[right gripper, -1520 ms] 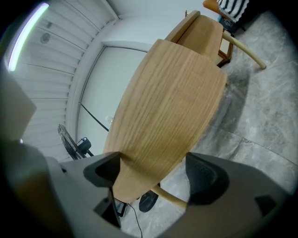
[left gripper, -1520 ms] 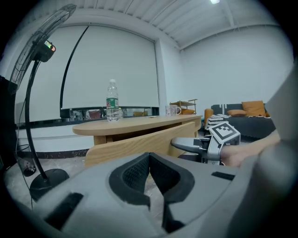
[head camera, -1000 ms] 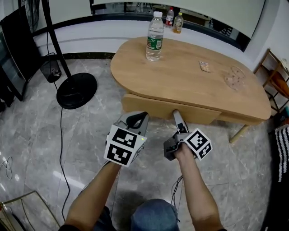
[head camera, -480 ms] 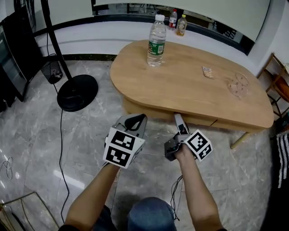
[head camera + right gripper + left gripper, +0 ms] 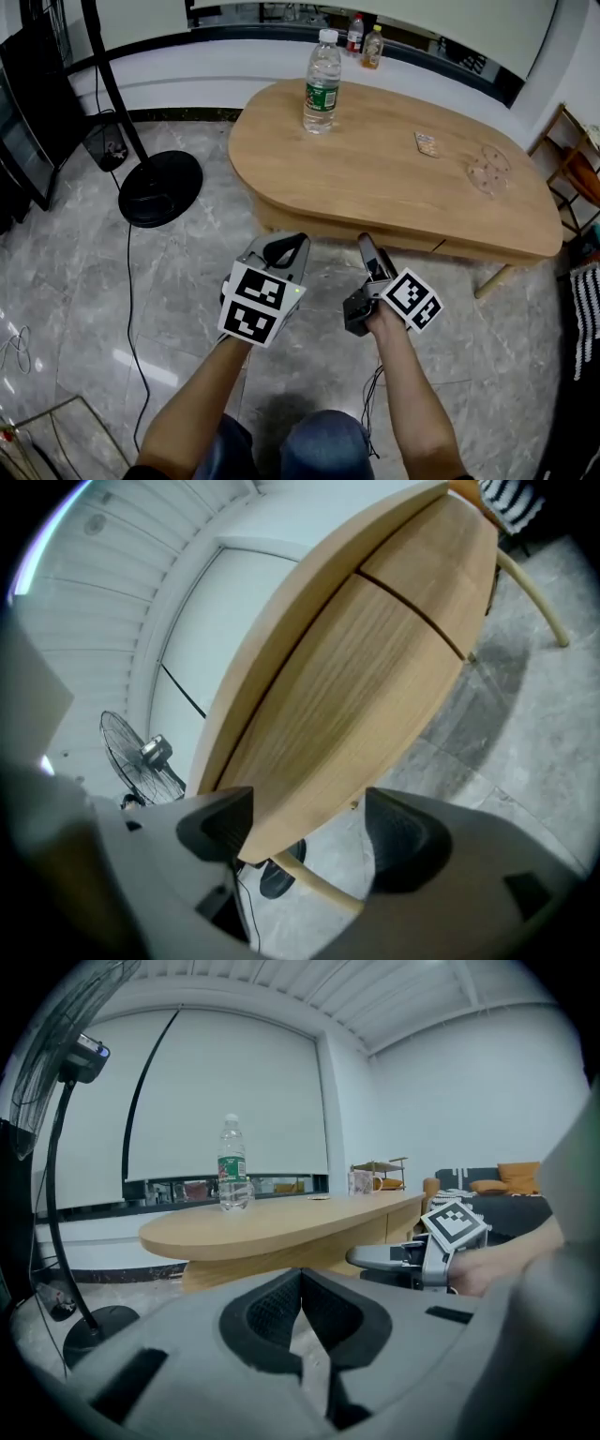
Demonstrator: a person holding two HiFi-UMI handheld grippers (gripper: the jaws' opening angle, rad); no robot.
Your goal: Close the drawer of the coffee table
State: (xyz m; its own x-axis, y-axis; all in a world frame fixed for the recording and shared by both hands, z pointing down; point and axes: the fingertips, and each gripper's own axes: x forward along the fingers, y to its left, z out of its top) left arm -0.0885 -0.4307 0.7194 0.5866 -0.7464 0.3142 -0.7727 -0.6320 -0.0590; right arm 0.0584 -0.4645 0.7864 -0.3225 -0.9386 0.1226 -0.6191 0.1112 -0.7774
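Pushed in since a second ago, the drawer (image 5: 323,232) now sits flush under the coffee table's (image 5: 394,173) near edge, just ahead of the right gripper (image 5: 367,247). Its jaws stand apart, have just been closing slightly, and hold nothing. The right forearm reaches forward, with the gripper nearly level. The left gripper (image 5: 282,249) hangs beside it, jaws together and empty. The water bottle's (image 5: 322,80) green label is unreadable.

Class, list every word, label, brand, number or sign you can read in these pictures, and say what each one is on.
No text can be read.
Water bottle, green label: print too small.
Red-capped bottle and yellow bottle behind: labels blurred.
Small packet on the coffee table: too small.
Marker cubes: black-and-white squares only, no letters.
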